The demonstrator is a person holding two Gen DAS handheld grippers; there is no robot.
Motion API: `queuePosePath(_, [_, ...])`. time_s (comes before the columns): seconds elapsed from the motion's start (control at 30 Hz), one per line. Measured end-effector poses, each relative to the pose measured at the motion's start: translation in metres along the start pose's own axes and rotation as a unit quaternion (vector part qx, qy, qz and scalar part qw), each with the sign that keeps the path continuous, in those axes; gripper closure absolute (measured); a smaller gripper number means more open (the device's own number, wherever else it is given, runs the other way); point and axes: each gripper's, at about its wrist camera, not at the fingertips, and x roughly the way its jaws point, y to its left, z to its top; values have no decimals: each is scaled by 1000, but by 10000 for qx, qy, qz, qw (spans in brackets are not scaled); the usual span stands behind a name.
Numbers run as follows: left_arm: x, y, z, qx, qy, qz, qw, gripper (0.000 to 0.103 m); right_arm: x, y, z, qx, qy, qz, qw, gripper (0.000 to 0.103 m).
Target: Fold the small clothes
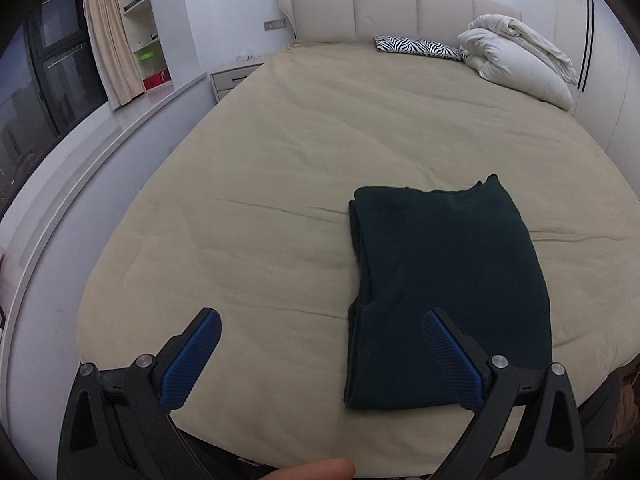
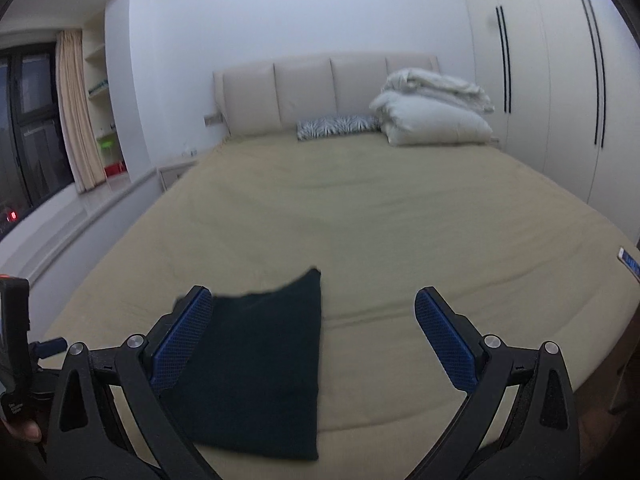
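**One folded garment on the bed, both grippers spread and empty**

You hold two grippers, and each shows two blue-padded fingers set wide apart. Your left gripper [image 1: 322,326] hangs above the near edge of the bed [image 1: 280,152], nothing between its fingers; a fingertip [image 1: 316,470] shows at 6 o'clock in its view. Your right gripper [image 2: 313,300] is also spread wide and grips nothing.

There is one dark green garment [image 1: 444,292], folded into a rough rectangle and lying flat on the tan sheet near the foot of the bed. In the left view it sits at about 4 o'clock, its near end passing behind the right-hand finger [image 1: 452,360]. In the right view the same garment [image 2: 260,368] lies at about 7 o'clock, its left edge hidden behind the left-hand finger [image 2: 182,344]; whether the pad touches the cloth you cannot tell.

At 12 o'clock stands one padded headboard [image 1: 384,8]. Before it lies one zebra-striped pillow [image 1: 418,48], and at 1 o'clock one pile of white bedding [image 1: 516,60]. One nightstand [image 1: 234,78] sits at 11 o'clock, and one curtain [image 1: 110,36] hangs at 10 o'clock.
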Motion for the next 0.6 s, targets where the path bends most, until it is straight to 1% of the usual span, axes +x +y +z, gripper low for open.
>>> queuePosePath(0.07, [1, 4, -2, -4, 16, 14, 10000, 0, 30, 0, -14, 164, 686, 23, 9975, 0])
queuePosePath(0.1, [3, 4, -4, 5, 29, 34, 10000, 0, 41, -1, -20, 263, 906, 29, 9955, 0])
queuePosePath(0.17, [4, 5, -6, 12, 73, 56, 10000, 0, 53, -2, -34, 353, 1105, 54, 9932, 0])
queuePosePath(0.23, [4, 6, -6, -15, 122, 14, 9999, 0, 60, 4, -41, 265, 1137, 0, 9932, 0])
queuePosePath(0.3, [5, 8, -11, -50, 173, -40, 9998, 0, 64, 12, -47, -9, 1092, -163, 9939, 0])
queuePosePath(0.37, [8, 8, -10, -74, 215, -70, 9997, 0, 69, 22, -49, -206, 1092, -236, 9935, 0])
queuePosePath(0.4, [9, 8, -10, -79, 236, -75, 9997, 0, 70, 24, -52, -252, 1110, -226, 9932, 0])
queuePosePath(0.43, [10, 8, -11, -85, 247, -82, 9996, 0, 63, 20, -40, -273, 1132, -203, 9930, 0])
queuePosePath(0.6, [9, 11, -11, -104, 243, -68, 9996, 0, 67, 22, -46, -303, 1280, -128, 9912, 0])
